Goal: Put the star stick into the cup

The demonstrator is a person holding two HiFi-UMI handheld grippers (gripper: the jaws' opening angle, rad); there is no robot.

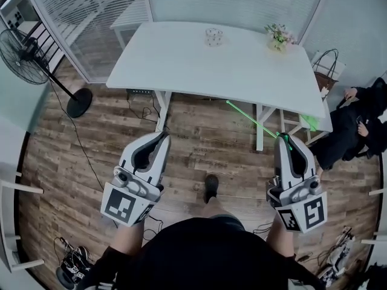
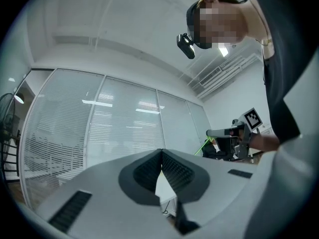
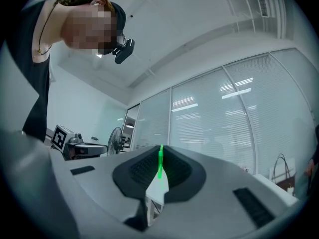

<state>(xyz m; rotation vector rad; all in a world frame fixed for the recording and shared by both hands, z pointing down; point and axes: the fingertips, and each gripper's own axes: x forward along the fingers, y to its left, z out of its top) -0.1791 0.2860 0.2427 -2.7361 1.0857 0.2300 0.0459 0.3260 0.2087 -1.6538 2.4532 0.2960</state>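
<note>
Wooden floor [image 1: 97, 144] lies open before the white table [image 1: 181, 62] edge. Right gripper [image 1: 283, 139] pinches the green star stick [image 1: 251, 118]; left gripper [image 1: 164, 135] jaws are pressed together.

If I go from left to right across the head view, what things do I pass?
First the fan, then the left gripper, the cup, the flowers, the bag.

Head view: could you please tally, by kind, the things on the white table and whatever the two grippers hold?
Cup, on the table: 1
Flower bunch, on the table: 1
Green star stick, in the right gripper: 1
Left gripper, shut on nothing: 0
Total: 3
</note>
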